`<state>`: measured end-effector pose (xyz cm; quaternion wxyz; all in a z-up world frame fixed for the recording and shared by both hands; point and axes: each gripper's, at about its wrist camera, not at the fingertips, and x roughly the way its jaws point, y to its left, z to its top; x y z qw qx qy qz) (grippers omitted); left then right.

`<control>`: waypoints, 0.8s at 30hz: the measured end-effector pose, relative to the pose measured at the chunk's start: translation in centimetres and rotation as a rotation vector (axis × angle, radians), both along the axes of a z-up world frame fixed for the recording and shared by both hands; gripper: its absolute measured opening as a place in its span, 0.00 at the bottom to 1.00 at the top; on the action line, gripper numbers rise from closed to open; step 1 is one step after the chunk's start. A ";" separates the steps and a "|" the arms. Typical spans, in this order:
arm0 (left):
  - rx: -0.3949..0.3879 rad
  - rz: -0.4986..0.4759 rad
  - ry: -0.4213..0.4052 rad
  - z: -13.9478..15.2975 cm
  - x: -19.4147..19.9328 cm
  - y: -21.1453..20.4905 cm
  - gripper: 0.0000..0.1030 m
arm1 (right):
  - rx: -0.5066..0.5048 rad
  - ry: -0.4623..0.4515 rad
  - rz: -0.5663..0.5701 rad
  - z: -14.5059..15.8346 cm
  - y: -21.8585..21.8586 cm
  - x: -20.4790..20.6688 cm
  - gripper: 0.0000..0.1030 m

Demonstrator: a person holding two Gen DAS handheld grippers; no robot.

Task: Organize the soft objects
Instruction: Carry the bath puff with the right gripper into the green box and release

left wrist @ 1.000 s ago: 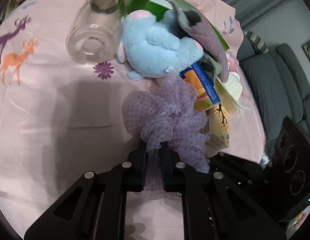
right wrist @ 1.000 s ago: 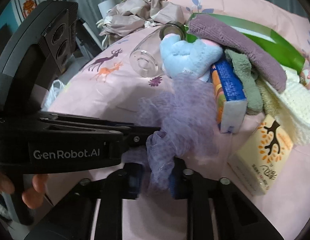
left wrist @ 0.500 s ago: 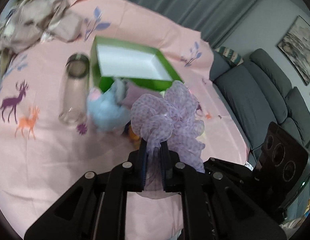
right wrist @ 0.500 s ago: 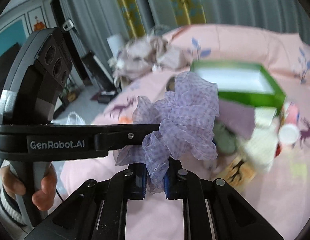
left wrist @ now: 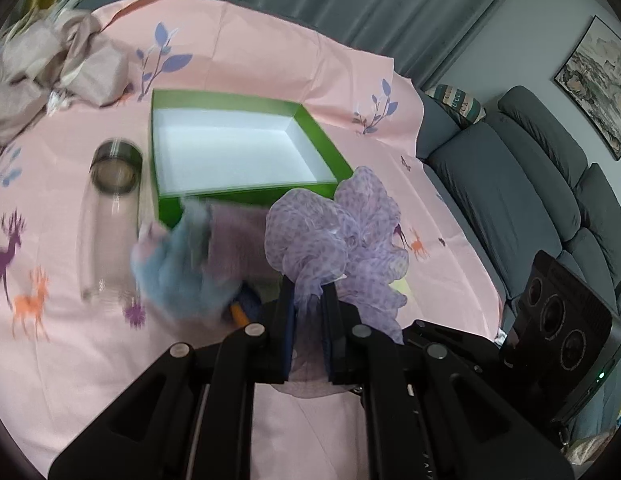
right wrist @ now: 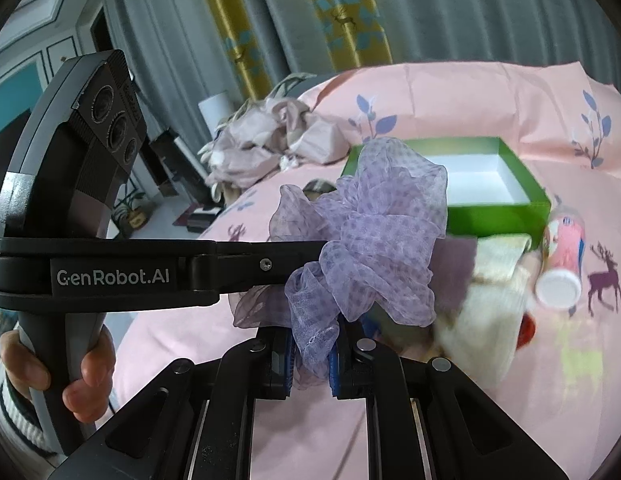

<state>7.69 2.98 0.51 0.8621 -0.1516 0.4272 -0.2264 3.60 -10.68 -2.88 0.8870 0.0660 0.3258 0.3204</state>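
Since one second ago the purple mesh scarf (left wrist: 338, 240) has gone up from the pink sheet (left wrist: 90, 360), where it lay against the pile of soft things, and now it hangs in the air between our two grippers, with the green box (left wrist: 246, 196) visible behind it. We see the left gripper (left wrist: 308, 332) with its jaws closed tight on a lower fold of the scarf. The right gripper (right wrist: 312, 354) has jaws that were closing a little more just now, and they also pinch a thin tail of the same fabric; in the right wrist view the scarf (right wrist: 374, 240) sits above the jaws as a loose bunch.

We judge the step in hand is to carry the scarf to the box, which is open and looks empty, at the far side of the pile. To do it well, we should keep both grips firm, because the mesh is thin and slippery and may slide out. We should move both hands together so the fabric is not stretched or torn between them. The blue plush toy (left wrist: 178, 276) and the glass jar (left wrist: 110, 224) lie near the path at the left, so we pass above them. Over the box, lower first, then open, so no loose end hangs over the green wall
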 end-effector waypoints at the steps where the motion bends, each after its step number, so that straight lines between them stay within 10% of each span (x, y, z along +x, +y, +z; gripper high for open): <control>1: 0.002 0.001 0.001 0.2 1.1 0.0 0.10 | -0.001 -0.005 -0.004 0.2 -0.1 0.6 0.14; 13: 0.087 0.081 -0.020 1.7 14.7 -0.6 0.19 | -0.067 -0.033 -0.064 2.3 1.1 14.9 0.14; 18: 0.159 0.165 0.013 0.0 18.3 0.2 0.61 | -0.115 0.031 -0.142 0.6 0.4 19.8 0.49; 24: 0.220 0.187 0.044 -0.8 19.0 0.7 0.91 | -0.142 0.075 -0.208 -0.3 -1.8 20.8 0.52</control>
